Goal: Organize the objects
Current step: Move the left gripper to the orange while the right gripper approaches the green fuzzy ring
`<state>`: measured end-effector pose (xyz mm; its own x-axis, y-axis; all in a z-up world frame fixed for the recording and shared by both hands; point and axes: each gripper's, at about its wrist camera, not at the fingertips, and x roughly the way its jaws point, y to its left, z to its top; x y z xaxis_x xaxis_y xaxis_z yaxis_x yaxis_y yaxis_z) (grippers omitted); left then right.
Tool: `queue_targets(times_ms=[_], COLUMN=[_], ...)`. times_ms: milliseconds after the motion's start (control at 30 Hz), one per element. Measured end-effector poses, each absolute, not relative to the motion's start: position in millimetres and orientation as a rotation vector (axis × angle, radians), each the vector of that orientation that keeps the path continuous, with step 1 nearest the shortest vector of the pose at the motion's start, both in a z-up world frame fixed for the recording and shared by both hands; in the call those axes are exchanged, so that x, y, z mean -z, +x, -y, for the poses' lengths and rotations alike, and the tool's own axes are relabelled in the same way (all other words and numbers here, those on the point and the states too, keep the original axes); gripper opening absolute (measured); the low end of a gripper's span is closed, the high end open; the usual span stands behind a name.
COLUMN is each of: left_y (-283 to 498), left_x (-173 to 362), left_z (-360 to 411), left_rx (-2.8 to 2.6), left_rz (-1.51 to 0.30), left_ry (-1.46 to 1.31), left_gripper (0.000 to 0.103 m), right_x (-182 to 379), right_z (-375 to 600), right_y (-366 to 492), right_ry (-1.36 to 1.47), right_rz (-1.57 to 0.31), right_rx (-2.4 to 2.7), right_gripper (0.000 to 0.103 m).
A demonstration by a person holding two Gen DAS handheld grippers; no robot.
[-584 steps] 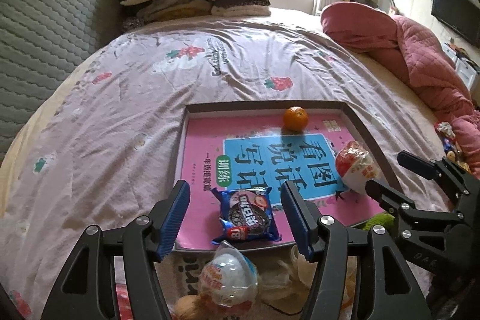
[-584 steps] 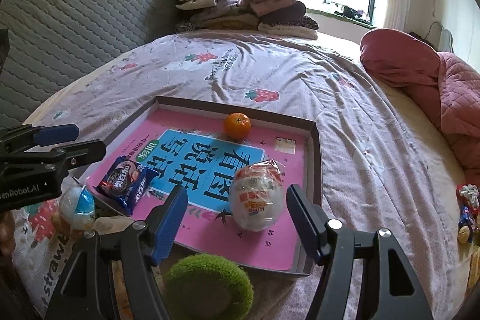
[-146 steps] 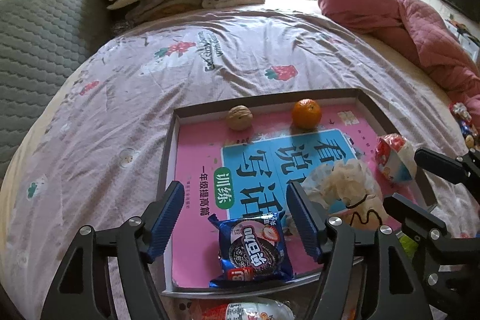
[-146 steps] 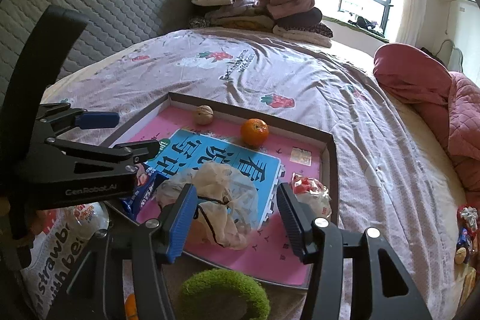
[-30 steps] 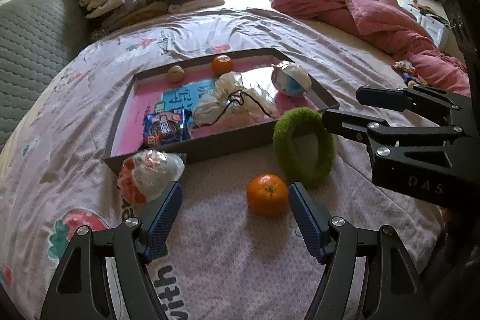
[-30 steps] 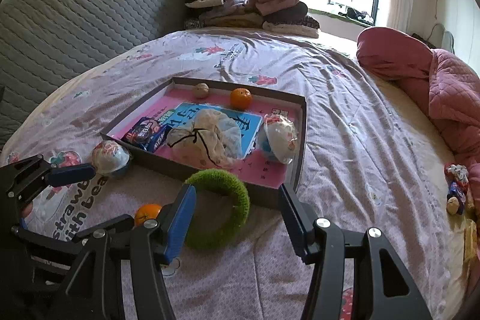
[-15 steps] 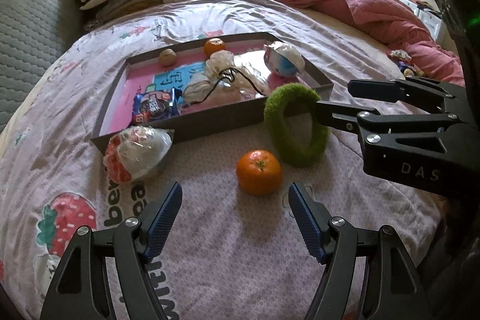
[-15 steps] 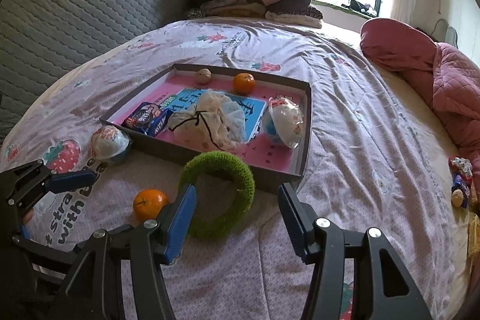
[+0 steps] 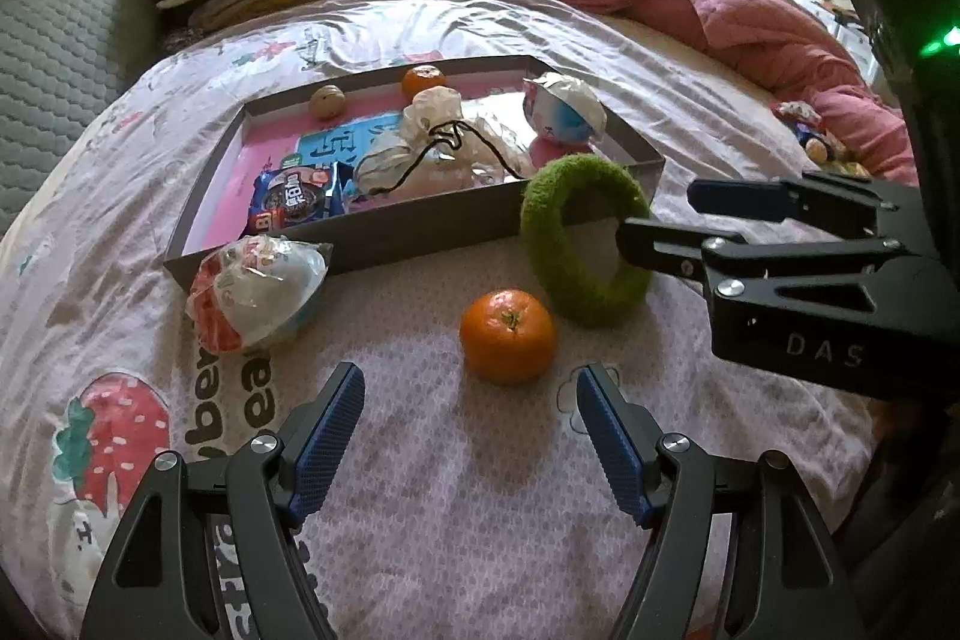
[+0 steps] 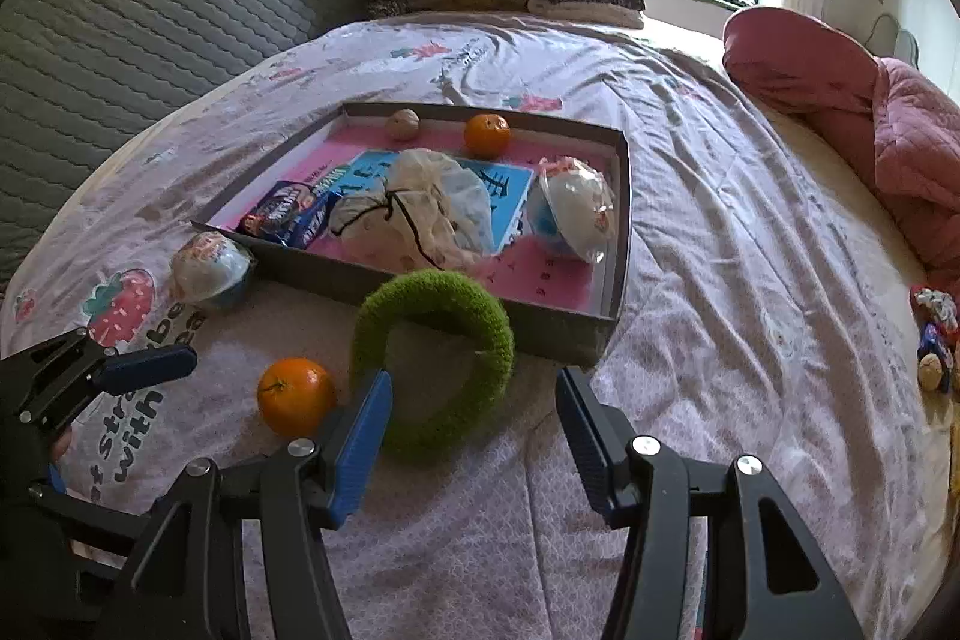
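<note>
Since a second ago I've brought both grippers lower and closer, so the loose things in front of the tray loom larger. My left gripper (image 9: 468,436) hangs with its jaws spread and nothing between them, the round orange tangerine (image 9: 507,335) lying on the bedsheet (image 9: 420,520) just beyond its blue pads. My right gripper (image 10: 474,436) is also spread and empty, angled down, its left finger just beside the near edge of the fuzzy green ring (image 10: 433,364), which leans against the tray's near wall. The tangerine should be firm but easily bruised and apt to roll on the soft bedding; I'd pinch it across its middle, gently. The ring looks light and squashy; I'd take it across the near band. At the near left corner of the shallow grey cardboard tray (image 9: 414,238) rests a plastic-wrapped round snack (image 9: 258,295), outside it. Inside lie a blue biscuit packet (image 9: 294,202), a crumpled clear bag (image 9: 444,148), another wrapped snack (image 9: 564,115), and, at the far edge, a walnut (image 9: 327,101) and a second tangerine (image 9: 423,80).
</note>
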<state>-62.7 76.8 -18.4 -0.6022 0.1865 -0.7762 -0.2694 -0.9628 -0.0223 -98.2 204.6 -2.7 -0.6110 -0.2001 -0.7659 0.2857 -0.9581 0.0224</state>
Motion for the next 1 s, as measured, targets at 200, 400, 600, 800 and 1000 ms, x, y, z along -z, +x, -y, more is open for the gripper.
queue_targets(times_ms=[200,400,600,800,1000], left_y=[-68.0,-71.0,-72.9,-78.8,-82.7], left_x=[24.0,27.1,30.3,34.1,36.3], left_z=[-74.3,-75.2,-76.1,-75.9,-76.1], left_rx=[-2.607,-2.6,-2.597,-2.612,-2.604], left_rz=[-0.116,-0.107,-0.1,-0.091,-0.065], left_ry=[-1.253,-1.263,-1.269,-1.268,-1.252], left_gripper=[0.075,0.075,0.075,0.075,0.075], right_x=[5.3,7.8,10.6,12.7,19.8], right_z=[-205.0,-204.7,-204.4,-204.6,-203.4], right_y=[-99.2,-100.7,-102.9,-105.6,-111.2], right_ry=[1.226,1.238,1.253,1.258,1.283], right_rz=[-0.158,-0.16,-0.165,-0.165,-0.149], right_rx=[2.596,2.589,2.59,2.594,2.585], right_gripper=[0.056,0.056,0.056,0.056,0.056])
